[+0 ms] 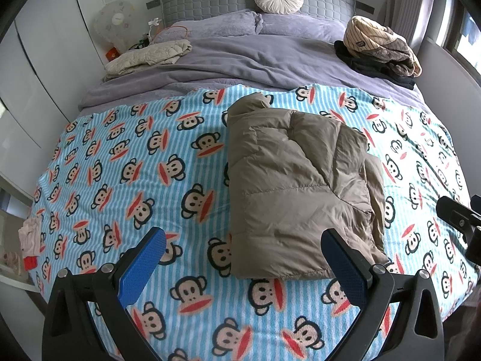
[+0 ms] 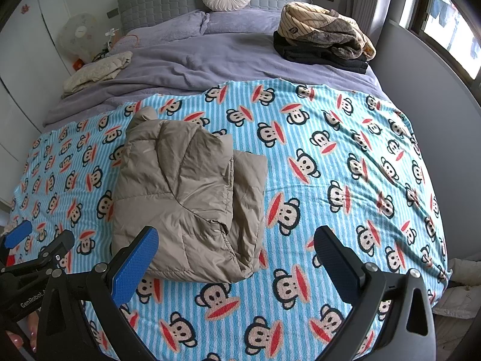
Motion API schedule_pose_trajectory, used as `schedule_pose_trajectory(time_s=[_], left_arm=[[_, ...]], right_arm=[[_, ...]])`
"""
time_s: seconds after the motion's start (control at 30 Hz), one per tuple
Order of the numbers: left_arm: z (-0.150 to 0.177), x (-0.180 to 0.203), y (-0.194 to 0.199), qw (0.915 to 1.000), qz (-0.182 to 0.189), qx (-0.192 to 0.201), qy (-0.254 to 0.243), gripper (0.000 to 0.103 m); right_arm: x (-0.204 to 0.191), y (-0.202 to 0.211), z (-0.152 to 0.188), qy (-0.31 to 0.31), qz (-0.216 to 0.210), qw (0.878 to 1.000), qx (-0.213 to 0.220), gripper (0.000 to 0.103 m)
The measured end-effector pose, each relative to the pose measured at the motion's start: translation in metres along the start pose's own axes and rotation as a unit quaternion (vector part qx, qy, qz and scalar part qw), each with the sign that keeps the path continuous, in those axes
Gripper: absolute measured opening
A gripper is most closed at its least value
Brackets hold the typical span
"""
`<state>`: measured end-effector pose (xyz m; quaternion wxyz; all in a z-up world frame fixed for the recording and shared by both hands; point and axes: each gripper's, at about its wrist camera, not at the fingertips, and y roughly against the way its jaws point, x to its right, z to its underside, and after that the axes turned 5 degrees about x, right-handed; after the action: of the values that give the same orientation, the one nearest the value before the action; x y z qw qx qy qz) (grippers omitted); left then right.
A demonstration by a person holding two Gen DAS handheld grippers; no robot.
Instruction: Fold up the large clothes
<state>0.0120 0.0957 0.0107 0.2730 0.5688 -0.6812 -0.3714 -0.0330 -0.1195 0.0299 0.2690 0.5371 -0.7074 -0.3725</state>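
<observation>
Both jaws stand spread wide and hold nothing: our left gripper (image 1: 243,243) hangs over the near left corner of the tan puffer jacket (image 1: 297,192), and our right gripper (image 2: 237,240) hangs over its near right edge. That jacket lies in a thick folded bundle on the monkey-print blanket (image 1: 126,180), toward the near end of the bed, with one layer jutting out on the right. We judge the fold nearly finished, so we should square that loose right layer and press the padding flat without dragging the blanket.
</observation>
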Motion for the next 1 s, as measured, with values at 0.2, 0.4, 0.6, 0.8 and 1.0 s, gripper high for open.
schedule_pose_trajectory(time_s=[0.2,0.4,0.6,0.8,1.0], left_arm=[[0.0006,-0.0011,-0.0004,1.0000,-0.002,0.001,-0.001,0.103],[0.0003,-0.0045,-0.0020,1.0000,-0.001,0.001,-0.002,0.103],[-0.0017,-0.0061,-0.0019,1.0000,-0.001,0.003,-0.003,0.103],[-0.0018,-0.0054,-0.0013,1.0000,0.001,0.003,0.000,0.103],[-0.0031,-0.0038,0.0001,0.9999,-0.002,0.010,-0.005,0.103]], right_arm=[[-0.0002,0.0000,0.0001,0.000,0.000,1.000,0.000,0.103],[-0.0008,0.0002,-0.0003,0.000,0.000,1.000,0.000,0.103],[-0.0015,0.0004,0.0002,0.000,0.000,1.000,0.000,0.103],[-0.0021,0.0004,0.0002,0.000,0.001,1.000,-0.001,0.103],[-0.0023,0.0005,0.0001,-0.001,0.001,1.000,-0.001,0.103]])
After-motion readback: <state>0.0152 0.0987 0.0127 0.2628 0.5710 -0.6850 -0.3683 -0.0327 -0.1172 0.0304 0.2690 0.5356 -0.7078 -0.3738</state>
